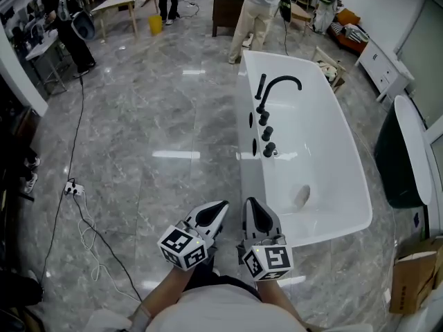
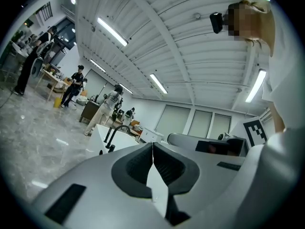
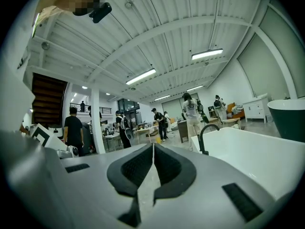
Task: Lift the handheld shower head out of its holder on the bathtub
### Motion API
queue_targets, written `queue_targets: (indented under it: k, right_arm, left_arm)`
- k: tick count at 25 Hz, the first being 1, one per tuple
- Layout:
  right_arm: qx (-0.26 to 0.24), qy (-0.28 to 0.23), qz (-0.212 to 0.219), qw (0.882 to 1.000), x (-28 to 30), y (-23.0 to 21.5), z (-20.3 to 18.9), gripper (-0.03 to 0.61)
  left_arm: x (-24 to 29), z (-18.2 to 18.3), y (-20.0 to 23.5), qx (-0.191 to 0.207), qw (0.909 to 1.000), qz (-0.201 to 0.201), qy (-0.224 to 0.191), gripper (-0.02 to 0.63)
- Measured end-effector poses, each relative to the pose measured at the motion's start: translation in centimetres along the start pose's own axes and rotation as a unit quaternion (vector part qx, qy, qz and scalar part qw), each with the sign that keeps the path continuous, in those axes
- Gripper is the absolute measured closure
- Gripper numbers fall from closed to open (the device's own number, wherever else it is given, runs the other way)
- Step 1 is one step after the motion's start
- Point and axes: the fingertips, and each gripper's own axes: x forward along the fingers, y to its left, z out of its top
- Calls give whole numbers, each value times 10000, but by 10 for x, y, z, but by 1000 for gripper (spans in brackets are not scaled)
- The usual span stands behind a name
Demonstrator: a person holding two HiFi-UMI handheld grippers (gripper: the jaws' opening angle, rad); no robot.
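Observation:
A white bathtub [image 1: 346, 178] stands ahead of me on the grey marble floor. On its left rim are a black arched faucet [image 1: 282, 83], three black knobs [image 1: 267, 134] and the slim black handheld shower head [image 1: 261, 87], upright in its holder. My left gripper [image 1: 223, 206] and right gripper [image 1: 250, 203] are side by side close to my body, short of the tub's near end. Both are shut with nothing between the jaws. The left gripper view has its shut jaws in front and the shower head [image 2: 108, 135] far off. The right gripper view shows the faucet [image 3: 208, 128] beyond its shut jaws.
A dark tub [image 1: 398, 158] and a cardboard box [image 1: 412, 282] are at the right. A cable with a power strip [image 1: 73, 187] runs along the floor at the left. Several people [image 1: 256, 9], tables [image 1: 124, 0] and a yellow bin [image 1: 155, 24] are at the far end.

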Motion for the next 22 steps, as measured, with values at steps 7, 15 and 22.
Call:
queue_targets:
  k: [7, 15, 22]
  right_arm:
    - [11, -32, -153, 9999, 60, -26, 19, 560]
    - [-25, -56, -336, 9994, 111, -46, 31, 559]
    - [-3, 45, -442, 9990, 140, -59, 31, 559]
  left_arm:
    - [44, 34, 45, 11, 9999, -98, 50, 601]
    - [81, 55, 84, -24, 9996, -225, 144, 601]
    - [102, 61, 107, -66, 9992, -293, 253, 603]
